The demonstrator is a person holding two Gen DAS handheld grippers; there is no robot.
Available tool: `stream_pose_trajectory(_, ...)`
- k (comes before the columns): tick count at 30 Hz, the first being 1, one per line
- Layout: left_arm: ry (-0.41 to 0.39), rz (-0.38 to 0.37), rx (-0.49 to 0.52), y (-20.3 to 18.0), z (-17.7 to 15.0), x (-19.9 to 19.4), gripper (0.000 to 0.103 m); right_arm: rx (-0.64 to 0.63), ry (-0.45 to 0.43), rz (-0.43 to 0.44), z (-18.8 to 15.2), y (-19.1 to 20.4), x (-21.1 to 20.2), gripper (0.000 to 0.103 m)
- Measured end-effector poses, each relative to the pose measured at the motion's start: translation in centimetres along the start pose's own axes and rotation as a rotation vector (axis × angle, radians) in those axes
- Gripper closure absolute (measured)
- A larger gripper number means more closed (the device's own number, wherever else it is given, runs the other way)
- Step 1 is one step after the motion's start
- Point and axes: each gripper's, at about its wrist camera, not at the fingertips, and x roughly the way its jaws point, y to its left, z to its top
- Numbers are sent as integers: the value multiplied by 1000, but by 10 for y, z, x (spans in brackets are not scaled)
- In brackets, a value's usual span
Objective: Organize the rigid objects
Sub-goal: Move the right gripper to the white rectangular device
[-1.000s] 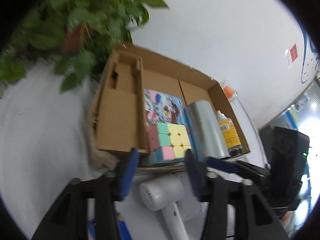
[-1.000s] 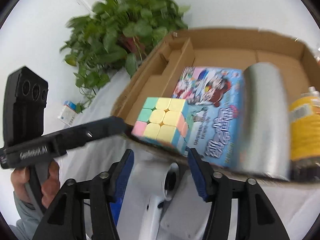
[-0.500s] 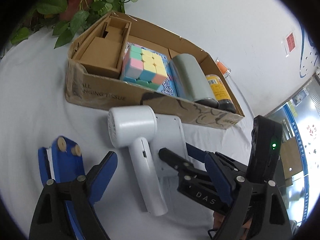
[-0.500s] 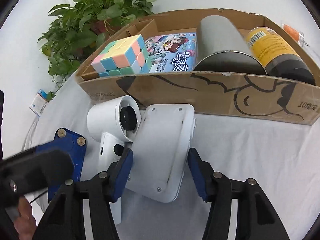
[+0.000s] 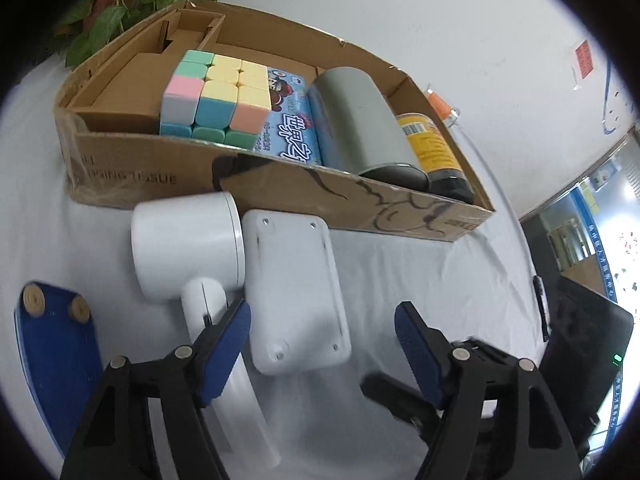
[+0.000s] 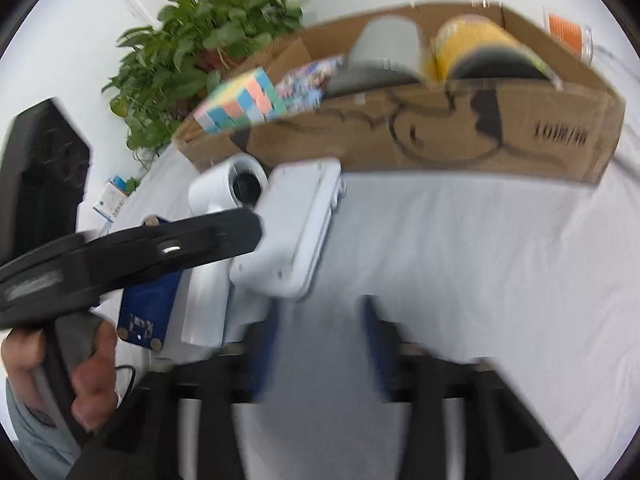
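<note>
A cardboard box (image 5: pixel 280 196) holds a pastel puzzle cube (image 5: pixel 212 100), a blue picture box (image 5: pixel 288 136), a grey cylinder (image 5: pixel 360 124) and a yellow-labelled bottle (image 5: pixel 432 148). In front of it on the white cloth lie a white handheld fan (image 5: pixel 188 248) and a flat white plastic case (image 5: pixel 296 292). My left gripper (image 5: pixel 322 354) is open, its fingers either side of the case's near end. My right gripper (image 6: pixel 320 344) is open and empty, blurred, just right of the case (image 6: pixel 296 224). The box (image 6: pixel 440 128) and fan (image 6: pixel 224 192) show there too.
A blue board with wooden pegs (image 5: pixel 56 344) lies at the left. A potted plant (image 6: pixel 200 48) stands behind the box. An orange-capped jar (image 6: pixel 568 32) stands at the box's right end. A small carton (image 6: pixel 112 204) lies at the far left.
My left gripper has moved right and forward, now straddling the white case. My right gripper has swung right, away from the case, and dropped lower; its view is blurred by motion.
</note>
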Motion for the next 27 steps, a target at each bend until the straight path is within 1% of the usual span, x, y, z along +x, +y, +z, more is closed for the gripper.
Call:
stream_pose_trajectory(1,4,10,5,-1,4,1,29,-9,-24,-3,2,2,-3,29)
stream_pose_trajectory(2,5,28,32,-4,7,4,29,-19,-39,-1,5,4,-4,28)
stream_pose_trajectory(4,21,52,53,-6,11,7,29,-47,-41,19,13,12,1,28)
stream_pose_trajectory(6,36,52,41,-5,13,9,29,-72,-44,20,20,17,9,28)
stream_pose_trajectory(9,61,57,49,-7,17,13,30,-79,-14,34,27,20,23,28)
stream_pose_trajectory(10,67,60,43,-7,18,13,30,-79,-6,43,29,23,29,29)
stream_pose_trajectory(12,83,73,46,-7,17,13,30,-72,16,66,29,27,36,34)
stream_pose_trajectory(13,97,62,51,-8,17,14,33,-64,24,73,29,29,39,37)
stream_pose_trajectory(14,132,13,36,-9,16,20,32,-56,25,75,27,29,40,38)
stream_pose_trajectory(16,132,-28,40,-12,11,20,36,-40,34,95,24,31,42,40)
stream_pose_trajectory(18,148,-94,25,-11,4,17,37,-34,47,90,18,29,38,42)
stream_pose_trajectory(21,179,-198,20,-17,-10,18,47,-45,82,70,7,26,28,43)
stream_pose_trajectory(22,194,-215,24,-20,-14,19,49,-51,87,61,2,23,24,43)
stream_pose_trajectory(23,195,-224,22,-22,-17,19,49,-55,85,57,-2,21,19,43)
stream_pose_trajectory(24,176,-205,25,-23,-17,16,46,-53,70,54,-5,17,12,42)
stream_pose_trajectory(25,144,-158,27,-22,-16,12,43,-48,60,50,-5,14,6,42)
stream_pose_trajectory(27,82,-34,1,-12,-9,7,38,-42,40,54,-1,8,-4,41)
